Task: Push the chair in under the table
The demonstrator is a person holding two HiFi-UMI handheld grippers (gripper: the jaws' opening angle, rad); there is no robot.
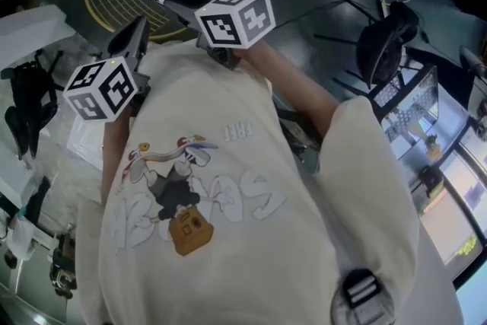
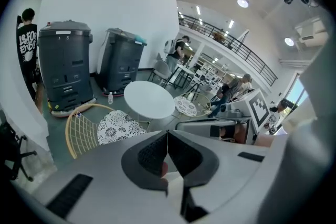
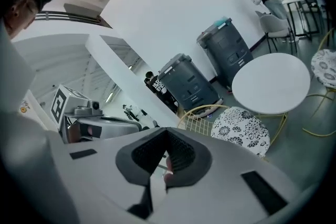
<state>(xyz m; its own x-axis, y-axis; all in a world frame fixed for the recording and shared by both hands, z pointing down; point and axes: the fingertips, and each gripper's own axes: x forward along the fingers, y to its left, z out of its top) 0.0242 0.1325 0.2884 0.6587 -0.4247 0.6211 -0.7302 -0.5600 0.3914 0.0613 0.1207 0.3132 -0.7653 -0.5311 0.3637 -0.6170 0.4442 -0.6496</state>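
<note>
Ahead on the dark floor (image 2: 55, 122), the yellow wire chair (image 2: 118, 127) stands just beside the round white table (image 2: 149, 98). Left gripper (image 2: 167, 136): jaws closed together, empty. Right gripper (image 3: 167, 140): jaws likewise together, empty. Neither touches the chair.

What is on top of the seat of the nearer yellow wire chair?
A black-and-white flowered cushion lies on the chair; it covers the seat, so the seat itself is not visible.
</note>
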